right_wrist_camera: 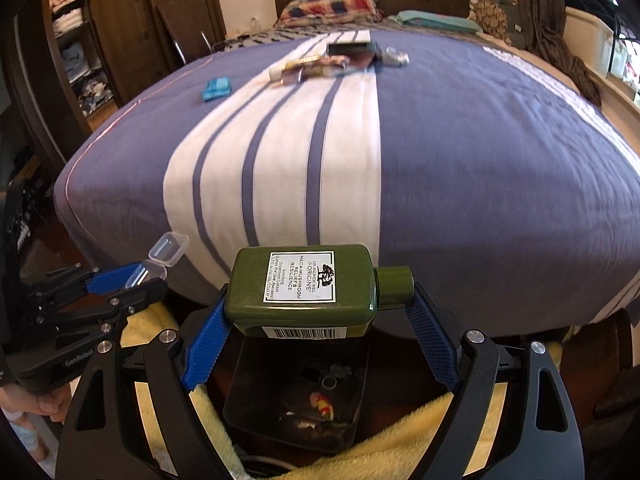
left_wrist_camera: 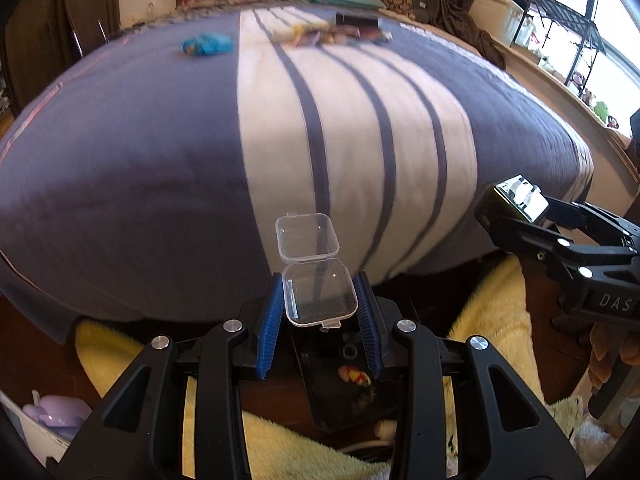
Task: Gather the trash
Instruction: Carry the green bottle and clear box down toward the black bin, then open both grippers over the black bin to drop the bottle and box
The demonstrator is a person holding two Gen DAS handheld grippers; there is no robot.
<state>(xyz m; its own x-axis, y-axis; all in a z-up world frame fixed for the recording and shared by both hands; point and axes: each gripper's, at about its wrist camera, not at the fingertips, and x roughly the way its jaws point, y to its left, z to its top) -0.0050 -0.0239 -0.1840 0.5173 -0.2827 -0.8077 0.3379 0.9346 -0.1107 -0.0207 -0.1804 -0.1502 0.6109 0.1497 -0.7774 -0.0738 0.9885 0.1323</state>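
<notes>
A green lotion bottle (right_wrist_camera: 304, 288), rigid and likely weighty, is clamped end to end in the wide-spread right claw (right_wrist_camera: 316, 332) above the black bin (right_wrist_camera: 240, 392). A light, brittle clear hinged case (left_wrist_camera: 316, 292) is pinched sidewise in the narrow left claw (left_wrist_camera: 320, 320).

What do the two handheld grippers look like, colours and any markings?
Both are black plastic frames with silver round bolt heads and ribbed blue finger pads. The left gripper shows "GenRobot" lettering in the right wrist view; the right gripper shows white "DAS" lettering in the left wrist view.
</notes>
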